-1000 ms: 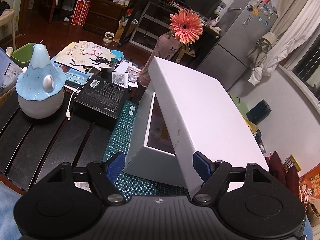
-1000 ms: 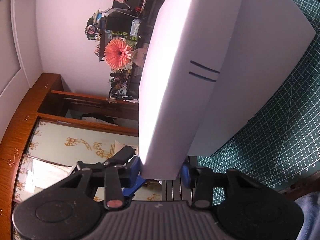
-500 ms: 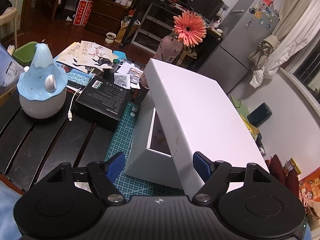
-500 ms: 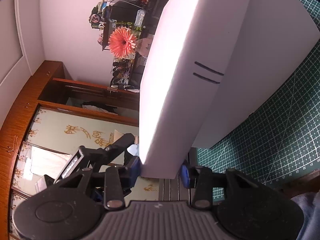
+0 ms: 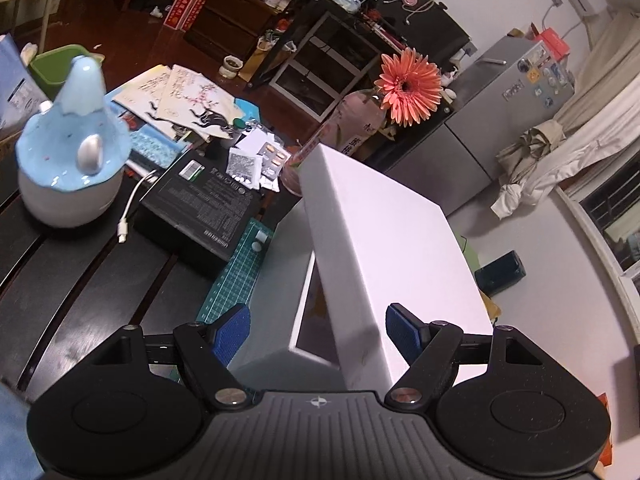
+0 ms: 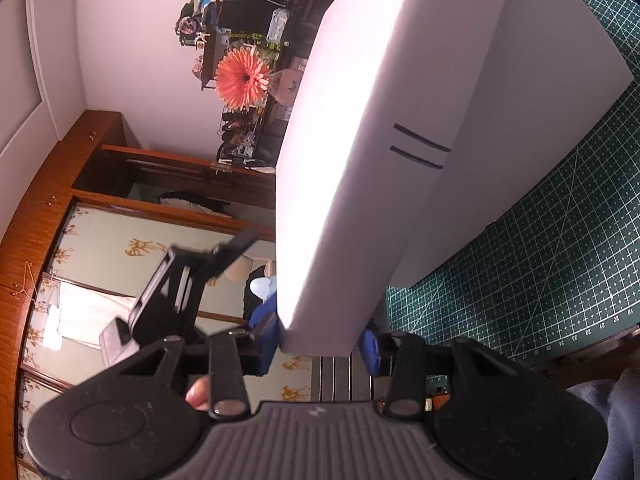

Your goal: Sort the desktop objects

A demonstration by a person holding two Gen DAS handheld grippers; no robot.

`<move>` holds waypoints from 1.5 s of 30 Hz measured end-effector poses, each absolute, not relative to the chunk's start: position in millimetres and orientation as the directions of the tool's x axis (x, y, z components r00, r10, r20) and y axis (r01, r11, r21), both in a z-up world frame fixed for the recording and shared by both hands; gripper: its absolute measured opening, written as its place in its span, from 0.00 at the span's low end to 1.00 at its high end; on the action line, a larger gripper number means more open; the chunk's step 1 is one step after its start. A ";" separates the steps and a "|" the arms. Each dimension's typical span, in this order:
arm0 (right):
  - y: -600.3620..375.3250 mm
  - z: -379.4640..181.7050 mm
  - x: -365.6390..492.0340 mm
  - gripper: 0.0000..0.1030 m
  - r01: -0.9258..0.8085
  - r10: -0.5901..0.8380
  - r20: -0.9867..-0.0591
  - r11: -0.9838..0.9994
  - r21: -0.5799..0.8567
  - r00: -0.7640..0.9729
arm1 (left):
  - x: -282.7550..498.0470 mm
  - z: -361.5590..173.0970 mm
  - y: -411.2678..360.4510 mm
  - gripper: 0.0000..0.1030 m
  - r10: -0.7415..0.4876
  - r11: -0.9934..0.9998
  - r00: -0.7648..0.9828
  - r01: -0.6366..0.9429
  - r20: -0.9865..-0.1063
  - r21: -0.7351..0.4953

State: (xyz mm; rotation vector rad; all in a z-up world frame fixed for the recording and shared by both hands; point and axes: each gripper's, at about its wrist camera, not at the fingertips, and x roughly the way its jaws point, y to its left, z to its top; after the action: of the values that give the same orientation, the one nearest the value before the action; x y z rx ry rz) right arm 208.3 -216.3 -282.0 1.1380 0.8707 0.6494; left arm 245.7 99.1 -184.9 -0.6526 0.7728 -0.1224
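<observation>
At the desk's left edge stood a blue-and-white humidifier point(image 5: 70, 152), its white cable point(image 5: 130, 216) trailing toward a black box point(image 5: 200, 210) that lay flat nearer the middle. Behind these, papers point(image 5: 188, 100) and small packets point(image 5: 256, 162) crowded the far edge — probably the clutter the sorting was meant to clear. A green mat point(image 5: 236, 276) covered the near middle, and on it sat the white box point(image 5: 276, 292), open.

The lid point(image 5: 384, 240) hung tilted over that box, one long side raised, so the inside showed as a dark wedge beneath it. It was likely held that way either to let things go in or on its way down to close; the frames did not settle which.

The left gripper point(image 5: 318, 330) stood wide, its blue pads apart with nothing pressed between them. The box's near corner and the lid's lower edge lay in the gap, the right pad just beside the lid's face, and I could not tell whether it touched. It seemed placed to steady or guide the lid.

The right gripper point(image 6: 320, 340) held the lid point(image 6: 360, 160) — its jaws narrow, pads clamped on the two faces of the lid's rim at a near corner. That grip carried the tilt, with the lid rising away from the fingers and the mat point(image 6: 560, 240) to the right.
</observation>
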 end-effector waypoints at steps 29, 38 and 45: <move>-213.5 -287.5 183.0 0.39 -0.027 0.878 -0.285 0.319 0.947 0.384 | 296.9 -208.5 104.3 0.73 -0.473 0.666 0.711 -0.099 -0.521 -0.740; -217.7 -284.6 175.2 0.39 -0.032 0.878 -0.294 0.330 0.943 0.378 | 293.0 -209.4 107.0 0.57 -0.458 0.659 0.719 -0.120 -0.523 -0.743; -230.0 -279.2 164.8 0.39 -0.030 0.855 -0.321 0.363 0.931 0.407 | 289.3 -210.0 109.0 0.56 -0.453 0.649 0.721 -0.136 -0.524 -0.748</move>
State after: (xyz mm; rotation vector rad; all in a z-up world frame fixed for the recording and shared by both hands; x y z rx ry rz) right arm 164.8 -230.0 -279.2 1.0404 0.9870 0.7080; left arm 289.3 109.0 -210.0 -0.8645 0.7653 -0.2016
